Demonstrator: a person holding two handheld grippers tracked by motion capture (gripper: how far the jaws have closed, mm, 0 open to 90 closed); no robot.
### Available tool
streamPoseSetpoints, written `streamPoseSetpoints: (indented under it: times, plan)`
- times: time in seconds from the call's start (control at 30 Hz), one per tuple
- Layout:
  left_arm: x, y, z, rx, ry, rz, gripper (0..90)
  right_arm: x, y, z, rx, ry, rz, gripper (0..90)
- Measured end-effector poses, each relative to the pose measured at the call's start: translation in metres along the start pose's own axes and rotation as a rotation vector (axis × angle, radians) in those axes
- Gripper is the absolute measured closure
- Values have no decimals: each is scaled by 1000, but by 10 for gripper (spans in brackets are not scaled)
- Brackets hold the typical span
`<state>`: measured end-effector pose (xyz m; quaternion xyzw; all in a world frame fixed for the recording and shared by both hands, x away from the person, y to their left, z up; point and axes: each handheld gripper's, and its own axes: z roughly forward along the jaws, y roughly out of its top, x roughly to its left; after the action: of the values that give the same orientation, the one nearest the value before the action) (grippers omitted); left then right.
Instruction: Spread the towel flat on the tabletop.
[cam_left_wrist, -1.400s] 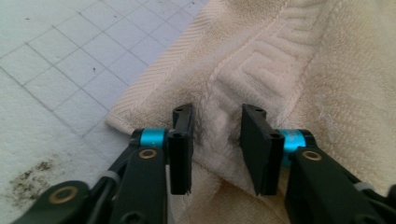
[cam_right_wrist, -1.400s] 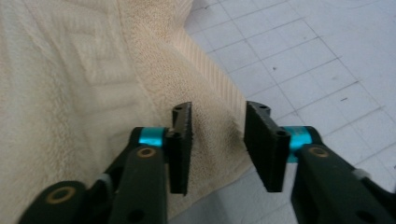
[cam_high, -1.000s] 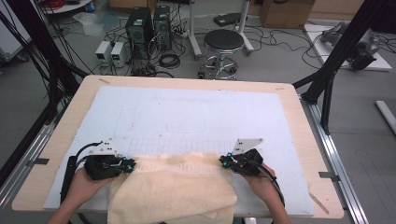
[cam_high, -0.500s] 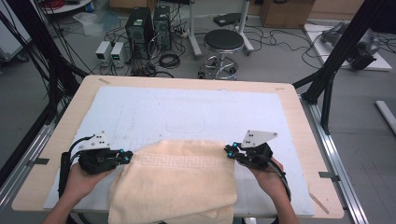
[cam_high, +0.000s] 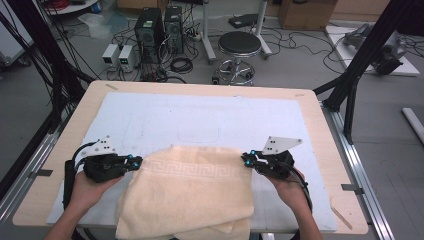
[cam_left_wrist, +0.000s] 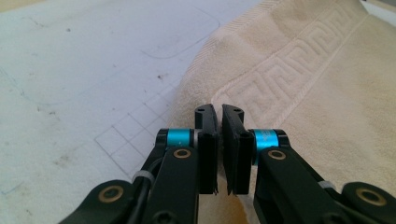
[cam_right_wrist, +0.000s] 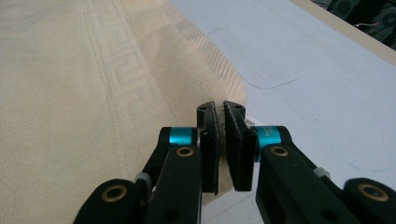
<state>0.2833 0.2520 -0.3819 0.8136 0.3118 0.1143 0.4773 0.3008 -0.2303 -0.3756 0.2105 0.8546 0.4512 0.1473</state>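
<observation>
Where towel (cam_high: 187, 192) lies (mat (cam_high: 165, 117) beyond)

The soft terry towel (cam_high: 190, 195) is pale cream, with a Greek-key border woven in relief and fine ribbing at its hem. The flat mat (cam_high: 200, 120) beneath it is white, with faint grey grid lines, on a light wooden worktop (cam_high: 320, 120). The jaws are black with turquoise collars.

No text, label, brand or number can be read. The blue sleeve (cam_right_wrist: 268, 135) on the right claw (cam_right_wrist: 222, 111) carries small print, too fine to make out. The towel (cam_high: 195, 192) bears only a woven key-pattern band, no lettering.
</observation>
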Motion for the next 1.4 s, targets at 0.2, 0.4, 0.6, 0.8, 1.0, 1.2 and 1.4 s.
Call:
streamPoseSetpoints:
  times: [0.2, 0.4, 0.6, 0.8, 1.0, 1.2, 1.4]
  plan:
    - [0, 1, -1, -10, -19, 9, 846, -1, -1, -3, -19, 32, 6, 848]
    - [4, 1, 1, -25, -43, 11, 846, -2, -1, -5, -23, 65, 9, 845]
    - [19, 9, 14, -21, -59, 11, 848, -10, 3, -3, -14, 92, 18, 846]
    - [67, 65, 35, -79, 30, -29, 855, -64, 45, 12, 1, 30, 21, 852]
    - [124, 123, 75, -70, 322, -93, 589, -164, 108, 37, -54, -245, 184, 504]
    - [118, 96, 83, 1, 259, -55, 580, -146, 81, 53, 61, -182, 153, 467]
    - [95, 60, 81, -9, 182, -54, 578, -98, 62, 57, 42, -107, 94, 458]
